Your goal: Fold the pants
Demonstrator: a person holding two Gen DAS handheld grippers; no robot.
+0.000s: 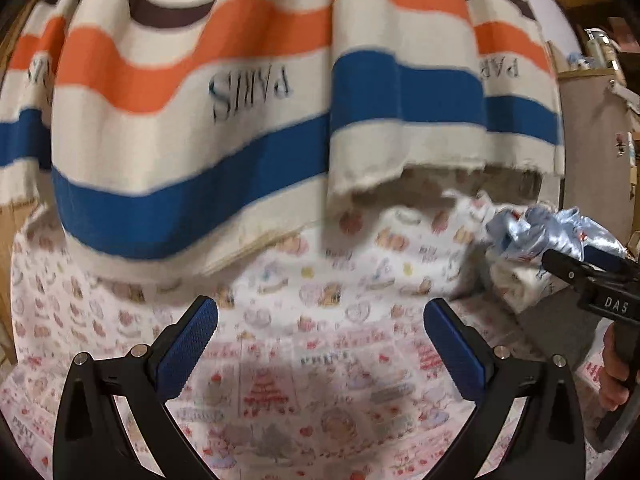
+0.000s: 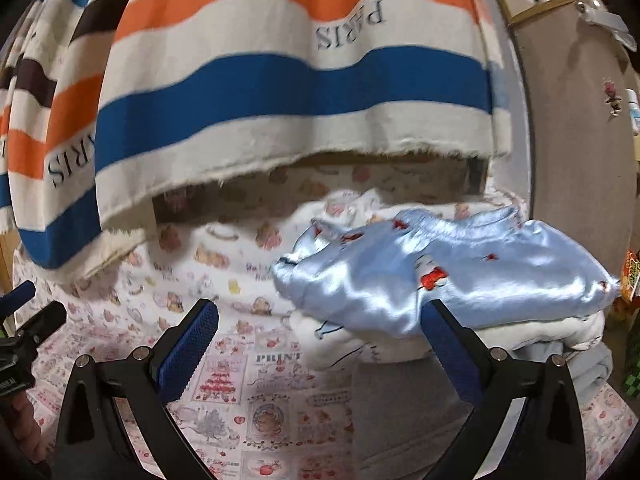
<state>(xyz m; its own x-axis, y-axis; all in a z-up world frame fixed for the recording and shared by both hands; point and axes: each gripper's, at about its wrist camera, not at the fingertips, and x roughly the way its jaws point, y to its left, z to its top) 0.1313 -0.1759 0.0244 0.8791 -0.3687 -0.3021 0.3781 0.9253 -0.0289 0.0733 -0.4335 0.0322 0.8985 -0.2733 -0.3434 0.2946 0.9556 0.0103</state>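
Note:
The pants (image 2: 448, 272) are light-blue satin with small red prints. They lie crumpled on a pile of white clothes at the right of the printed sheet (image 2: 256, 364), and show small in the left wrist view (image 1: 556, 232). My right gripper (image 2: 316, 344) is open and empty, its right finger just below the pants' near edge. It also shows at the right of the left wrist view (image 1: 576, 268). My left gripper (image 1: 320, 344) is open and empty over bare sheet (image 1: 304, 320), left of the pants. It shows at the left edge of the right wrist view (image 2: 24, 308).
A striped cream, orange, blue and brown "PARIS" blanket (image 1: 224, 120) hangs over the back of the surface (image 2: 280, 80). Grey cloth (image 2: 404, 412) lies under the clothes pile. A beige panel (image 2: 576, 132) and cluttered shelves (image 1: 600, 52) stand on the right.

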